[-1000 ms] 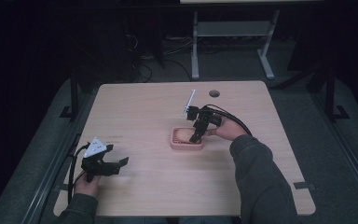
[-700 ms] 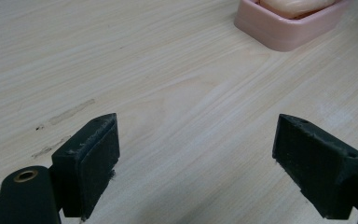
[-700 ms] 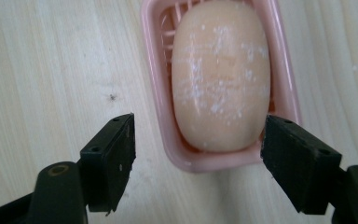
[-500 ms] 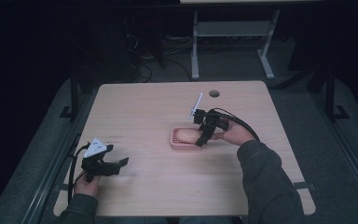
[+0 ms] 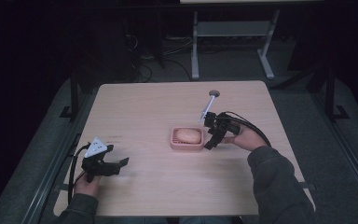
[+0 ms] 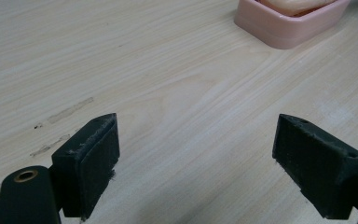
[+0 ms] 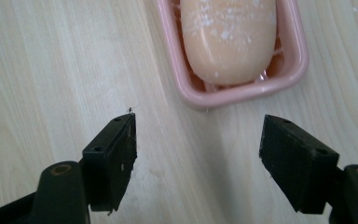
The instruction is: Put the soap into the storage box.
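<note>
Drawn back from over the pink soap dish, the right claw now hangs just right of it, jaws apart and empty — soap lies inside, mid-frame on the desk. Left claw waits lower left, jaws apart. Retreat level — avoid clipping the rim.

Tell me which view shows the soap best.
The right gripper view: the soap lies close and large in its pink dish, white specks plain. The high view shows it small but whole. The left gripper view catches a sliver at the top edge.
</note>
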Demonstrator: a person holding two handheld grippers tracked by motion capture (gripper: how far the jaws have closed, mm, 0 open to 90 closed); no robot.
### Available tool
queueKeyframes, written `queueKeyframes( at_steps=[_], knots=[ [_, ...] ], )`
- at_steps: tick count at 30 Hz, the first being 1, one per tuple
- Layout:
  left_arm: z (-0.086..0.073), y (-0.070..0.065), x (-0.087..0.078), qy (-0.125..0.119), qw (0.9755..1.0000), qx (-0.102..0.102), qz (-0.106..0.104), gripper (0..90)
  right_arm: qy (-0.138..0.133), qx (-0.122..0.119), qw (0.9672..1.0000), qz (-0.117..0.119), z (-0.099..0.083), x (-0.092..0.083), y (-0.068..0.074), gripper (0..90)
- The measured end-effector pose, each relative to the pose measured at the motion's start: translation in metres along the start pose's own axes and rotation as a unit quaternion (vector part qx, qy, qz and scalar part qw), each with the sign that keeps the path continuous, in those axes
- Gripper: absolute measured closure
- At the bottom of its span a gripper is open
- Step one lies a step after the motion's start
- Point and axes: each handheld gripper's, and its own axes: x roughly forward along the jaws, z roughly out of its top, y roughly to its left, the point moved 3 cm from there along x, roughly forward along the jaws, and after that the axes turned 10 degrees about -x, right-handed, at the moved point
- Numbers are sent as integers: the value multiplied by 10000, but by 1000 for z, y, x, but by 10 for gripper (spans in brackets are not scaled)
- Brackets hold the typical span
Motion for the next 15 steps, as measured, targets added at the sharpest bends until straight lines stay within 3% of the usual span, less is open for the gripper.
queueKeyframes(
  at_steps=[15],
  knots=[
    [0,0,1,12,10000,5,7,143,-73,283,9996,-44,-36,-5,9,270]
  ],
)
